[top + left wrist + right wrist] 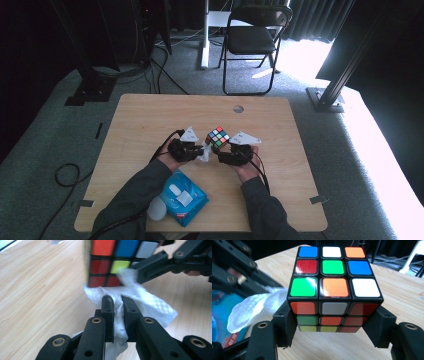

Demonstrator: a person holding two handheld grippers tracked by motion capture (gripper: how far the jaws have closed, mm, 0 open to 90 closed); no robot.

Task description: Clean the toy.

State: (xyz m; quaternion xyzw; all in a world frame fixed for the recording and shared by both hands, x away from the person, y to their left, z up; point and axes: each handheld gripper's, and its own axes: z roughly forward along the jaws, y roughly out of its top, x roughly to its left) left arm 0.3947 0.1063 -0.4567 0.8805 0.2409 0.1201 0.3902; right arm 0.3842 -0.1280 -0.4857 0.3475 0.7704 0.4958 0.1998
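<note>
Between the right gripper's [334,327] jaws sits a Rubik's cube [334,290], pinched at its lower layers from two opposite sides and held just above the table [150,120], near its centre. Cube colours are scrambled; top face shows blue, white, orange, red, green.

Left gripper [117,305], jaws nearly pressed together, pinches a crumpled white wipe [150,305]. From the left gripper view the cube lies straight ahead of those jaws and slightly up, very near; the wipe's free end touches the cube's bottom edge on the side facing the left gripper. That is the relation the next move likely turns on, i.e. rubbing the wipe over that face. Cube has no long axis. Left gripper is the nearer one to the face being wiped; one right jaw sits just beside the wipe and may get in its way.

Toward the person from the cube, at the table's near edge by the left forearm, lies a blue wipes pack [182,197] w/ a white flap. Beyond the table stands a folding chair [252,35], well apart.
</note>
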